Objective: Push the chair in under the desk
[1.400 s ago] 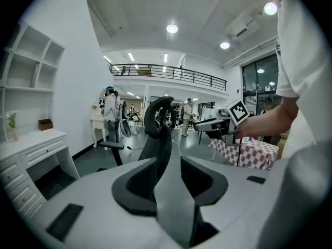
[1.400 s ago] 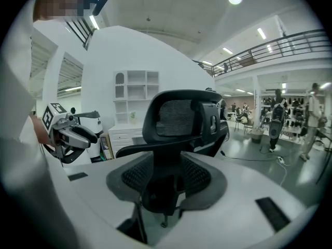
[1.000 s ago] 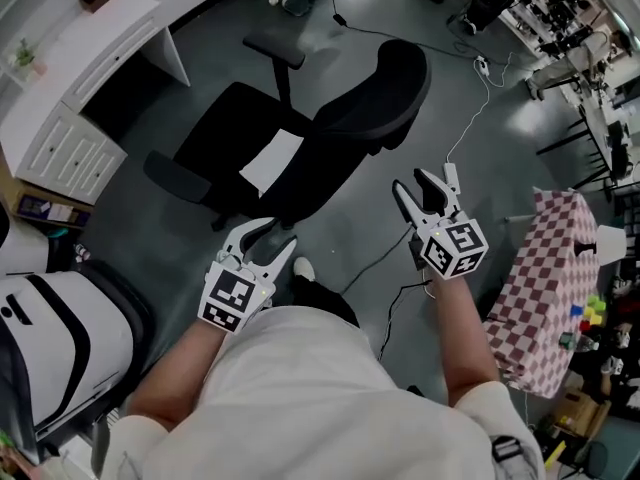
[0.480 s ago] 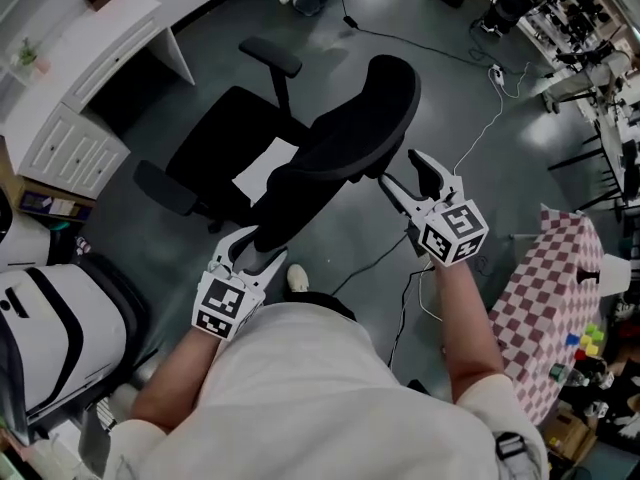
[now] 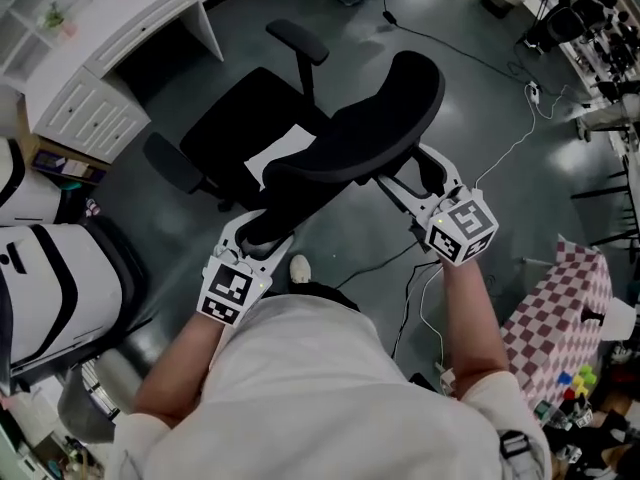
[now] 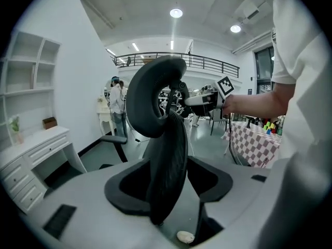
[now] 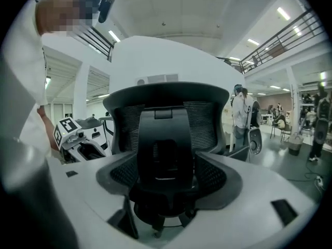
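While you stand close behind the black office chair, both hand-held grippers reach forward to its backrest. Your left gripper has its jaws spread, and they have just been opening. The left edge of the backrest stands edge-on between them with a gap on either side, so nothing is pinched. Your right gripper is at the right side of the backrest, its jaws spread wide and also just opening. Its own view looks at the rear of the backrest, whose central support stands between the jaws unclamped. The chair stands on the grey floor, well apart from the white desk at the upper left, with its seat turned toward that desk. A white sheet of paper lies on the seat. A checkered cloth shows at the lower right.
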`<state>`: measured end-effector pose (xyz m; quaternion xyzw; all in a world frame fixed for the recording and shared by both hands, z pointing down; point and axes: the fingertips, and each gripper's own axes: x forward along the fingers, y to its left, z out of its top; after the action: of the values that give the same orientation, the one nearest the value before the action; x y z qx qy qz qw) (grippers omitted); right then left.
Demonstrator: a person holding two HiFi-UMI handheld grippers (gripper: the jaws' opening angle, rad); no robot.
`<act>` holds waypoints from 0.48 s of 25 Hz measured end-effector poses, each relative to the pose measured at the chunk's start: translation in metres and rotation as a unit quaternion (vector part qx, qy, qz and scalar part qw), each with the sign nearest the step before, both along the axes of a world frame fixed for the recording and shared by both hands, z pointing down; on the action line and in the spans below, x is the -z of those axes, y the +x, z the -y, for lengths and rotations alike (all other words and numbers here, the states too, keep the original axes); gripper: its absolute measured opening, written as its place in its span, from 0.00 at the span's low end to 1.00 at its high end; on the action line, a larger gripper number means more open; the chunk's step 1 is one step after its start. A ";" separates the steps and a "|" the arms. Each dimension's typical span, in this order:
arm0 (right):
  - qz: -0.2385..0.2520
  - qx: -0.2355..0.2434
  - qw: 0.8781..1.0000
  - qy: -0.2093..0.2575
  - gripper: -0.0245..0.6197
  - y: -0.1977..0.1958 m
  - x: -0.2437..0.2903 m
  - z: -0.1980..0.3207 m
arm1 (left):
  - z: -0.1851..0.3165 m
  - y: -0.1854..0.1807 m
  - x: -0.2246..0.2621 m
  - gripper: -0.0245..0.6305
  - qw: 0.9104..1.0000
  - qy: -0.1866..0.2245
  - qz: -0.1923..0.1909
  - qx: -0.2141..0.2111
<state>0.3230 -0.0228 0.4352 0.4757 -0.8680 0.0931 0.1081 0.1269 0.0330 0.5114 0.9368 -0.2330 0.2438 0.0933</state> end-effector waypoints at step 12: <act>0.007 0.002 1.000 0.004 0.52 0.002 -0.001 0.010 | 0.000 0.009 -0.002 0.30 0.999 0.031 0.004 -0.036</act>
<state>0.3249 -0.0327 0.4357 0.4741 -0.8698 0.0926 0.1003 0.1364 0.0330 0.5130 0.9462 -0.2067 0.2431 0.0544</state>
